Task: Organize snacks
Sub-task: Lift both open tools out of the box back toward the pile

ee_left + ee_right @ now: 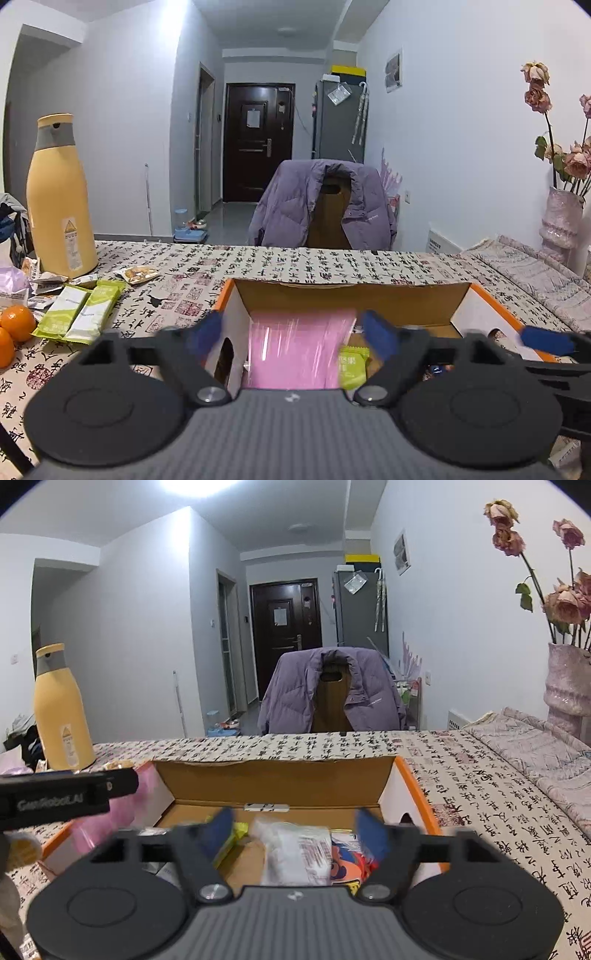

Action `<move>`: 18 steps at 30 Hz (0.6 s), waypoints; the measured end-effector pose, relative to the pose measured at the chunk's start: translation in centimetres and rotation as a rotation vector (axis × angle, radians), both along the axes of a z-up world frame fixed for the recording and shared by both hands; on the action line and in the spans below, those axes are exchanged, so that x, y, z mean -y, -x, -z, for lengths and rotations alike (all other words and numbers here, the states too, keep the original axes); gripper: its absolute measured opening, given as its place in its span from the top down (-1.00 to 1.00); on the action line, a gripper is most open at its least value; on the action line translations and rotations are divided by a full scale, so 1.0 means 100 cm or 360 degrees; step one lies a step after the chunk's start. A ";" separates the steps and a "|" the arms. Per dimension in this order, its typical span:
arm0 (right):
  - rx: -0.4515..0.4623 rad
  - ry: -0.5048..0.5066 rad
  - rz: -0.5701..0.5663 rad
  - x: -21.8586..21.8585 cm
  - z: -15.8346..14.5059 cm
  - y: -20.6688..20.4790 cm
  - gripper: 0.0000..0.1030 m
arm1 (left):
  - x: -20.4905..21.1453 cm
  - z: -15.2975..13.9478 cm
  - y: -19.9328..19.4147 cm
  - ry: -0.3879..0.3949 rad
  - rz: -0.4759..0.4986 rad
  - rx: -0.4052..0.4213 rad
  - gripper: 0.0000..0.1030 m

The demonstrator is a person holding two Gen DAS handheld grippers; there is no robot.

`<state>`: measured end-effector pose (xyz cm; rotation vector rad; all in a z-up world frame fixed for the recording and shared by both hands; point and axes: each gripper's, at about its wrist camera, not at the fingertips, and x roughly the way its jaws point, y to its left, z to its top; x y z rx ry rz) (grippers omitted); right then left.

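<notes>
Snacks are piling up inside the cardboard box [410, 786] on the bench [295, 262]; both left tongs [291, 332] and right tongs [295, 830] are gaping wide, empty, while green packets [83, 314] are waiting outside.

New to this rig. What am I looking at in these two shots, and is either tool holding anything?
No robot arm: a person carries a two-finger tool in each hand, each with a fisheye camera looking along its fingers. One shot is from the left tool, the other from the right tool. Both hang over an open cardboard box on a calligraphy-print tablecloth. Both stand open, gripping nothing. A blurred pink bag sits below the left tool, a clear packet below the right. Green snack packets, oranges and a yellow flask remain outside.
</notes>
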<state>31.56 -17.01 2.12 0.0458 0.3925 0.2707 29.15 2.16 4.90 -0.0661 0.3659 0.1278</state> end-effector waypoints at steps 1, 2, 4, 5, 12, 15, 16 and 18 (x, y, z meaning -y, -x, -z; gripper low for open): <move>0.0006 -0.0003 0.0004 0.001 0.000 0.001 -0.91 | 0.000 0.000 0.001 -0.0001 -0.0005 0.0020 -1.00; 0.0007 -0.0007 0.0004 0.001 0.000 0.001 -0.95 | 0.000 0.000 0.002 -0.0001 -0.0009 0.0036 -1.00; 0.0004 -0.0011 0.0004 0.000 0.001 0.000 -1.00 | 0.000 0.000 0.003 0.0003 -0.0021 0.0050 -1.00; 0.0001 -0.0008 0.0005 0.000 0.002 0.000 -1.00 | 0.000 0.000 0.002 0.0006 -0.0024 0.0047 -1.00; 0.0005 -0.0021 0.0027 0.003 0.002 0.002 -1.00 | -0.004 -0.001 0.004 0.0033 -0.0025 0.0043 -1.00; 0.0004 -0.0027 0.0032 0.004 0.001 0.001 -1.00 | -0.003 -0.002 0.005 0.0026 -0.0023 0.0049 -1.00; 0.0005 -0.0027 0.0033 0.005 0.001 0.001 -1.00 | -0.003 -0.002 0.005 0.0025 -0.0023 0.0050 -1.00; 0.0010 -0.0024 0.0033 0.005 0.001 0.001 -1.00 | -0.003 -0.002 0.005 0.0029 -0.0020 0.0052 -1.00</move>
